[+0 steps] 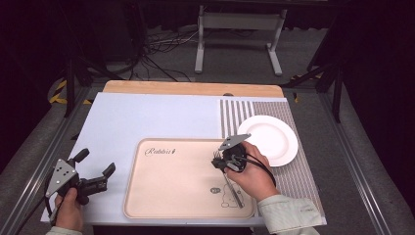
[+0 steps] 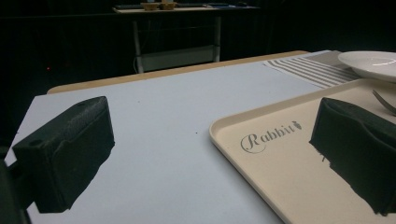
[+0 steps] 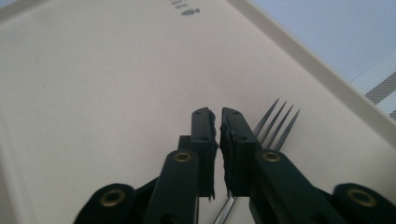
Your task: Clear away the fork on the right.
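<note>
While my right gripper [image 3: 218, 122] has its jaws nearly shut over the fork [image 3: 275, 122] on the tray [image 1: 161, 196], left gripper [image 1: 95, 164] jaws wide beside the tray, I fear they pinch air, slipping off the thin handle.

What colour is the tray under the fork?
The tray is pale beige, clearest in the high view.
</note>
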The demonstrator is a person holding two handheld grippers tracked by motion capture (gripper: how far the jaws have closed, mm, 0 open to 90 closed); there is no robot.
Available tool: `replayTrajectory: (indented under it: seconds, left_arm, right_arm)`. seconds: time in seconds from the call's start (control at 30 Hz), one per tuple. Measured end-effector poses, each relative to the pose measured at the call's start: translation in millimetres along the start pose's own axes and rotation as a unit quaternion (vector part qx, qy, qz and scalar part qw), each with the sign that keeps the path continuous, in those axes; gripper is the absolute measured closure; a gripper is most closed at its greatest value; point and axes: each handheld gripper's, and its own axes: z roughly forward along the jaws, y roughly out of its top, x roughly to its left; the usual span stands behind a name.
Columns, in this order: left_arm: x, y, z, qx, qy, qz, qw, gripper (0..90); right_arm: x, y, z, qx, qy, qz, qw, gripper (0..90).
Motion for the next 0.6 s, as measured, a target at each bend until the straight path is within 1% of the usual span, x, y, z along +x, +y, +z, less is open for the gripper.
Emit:
replayTrajectory:
  seconds: [0.07, 0.1, 0.3, 0.37, 0.47, 0.6]
  left_arm:
    - [0.2, -0.1, 0.1, 0.001, 0.0, 0.0, 1.0, 0.3]
    - [0.2, -0.1, 0.1, 0.001, 0.0, 0.0, 1.0, 0.3]
    - [0.1, -0.1, 0.4, 0.001, -0.001, 0.003, 1.0, 0.3]
    - [0.4, -0.3, 0.6, 0.002, 0.0, 0.003, 1.0, 0.3]
    - [0.3, -0.3, 0.8, 0.002, -0.001, 0.004, 1.0, 0.3]
    - [0.3, -0.1, 0.7, 0.002, -0.002, 0.004, 1.0, 0.3]
  right_arm:
    - [-2.9, -2.0, 5.0, 0.009, 0.001, 0.005, 0.9999, 89.5]
    - [-2.9, -2.0, 5.0, 0.009, 0.001, 0.005, 0.9999, 89.5]
    - [-11.5, -6.6, 19.2, 0.038, 0.001, 0.009, 0.9992, 90.0]
    - [-12.7, -7.9, 23.4, 0.042, 0.004, 0.012, 0.999, 90.0]
    - [-13.9, -9.3, 28.9, 0.049, 0.002, 0.015, 0.9987, 90.0]
    - [-14.1, -9.6, 33.8, 0.054, 0.004, 0.018, 0.9983, 90.0]
